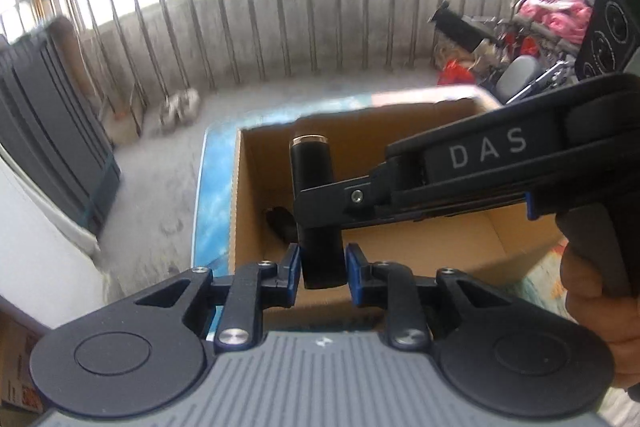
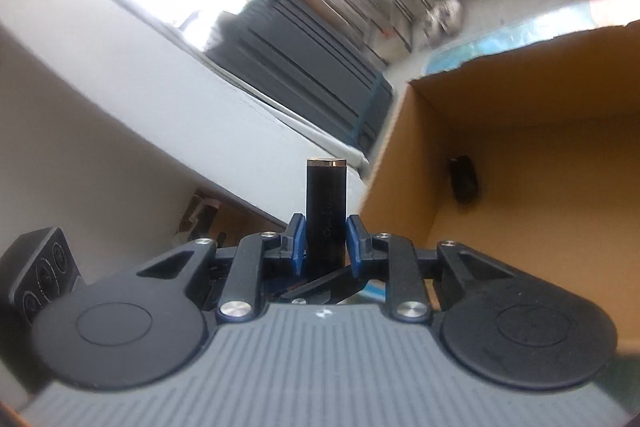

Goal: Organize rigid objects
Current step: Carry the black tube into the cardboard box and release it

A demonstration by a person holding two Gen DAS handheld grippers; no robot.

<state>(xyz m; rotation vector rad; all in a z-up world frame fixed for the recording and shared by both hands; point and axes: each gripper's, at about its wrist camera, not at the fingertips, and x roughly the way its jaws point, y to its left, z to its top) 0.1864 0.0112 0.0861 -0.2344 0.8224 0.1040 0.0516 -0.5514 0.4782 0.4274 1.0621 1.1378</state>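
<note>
black tube (image 1: 318, 203) with a gold rim sits over the cardboard box (image 1: 400, 251), right gripper (image 2: 326, 243) clamped on it. left gripper (image 1: 322, 269) pads sit either side, contact unclear. small dark thing (image 2: 464, 179) on the box floor.

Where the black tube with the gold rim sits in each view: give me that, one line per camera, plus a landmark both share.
Left wrist: black tube stands centre frame, above the open cardboard box, crossed by the right gripper's fingers.
Right wrist: the tube stands centre, between the blue pads, left of the box.
Shared landmark: the small black object on the box floor.
</note>
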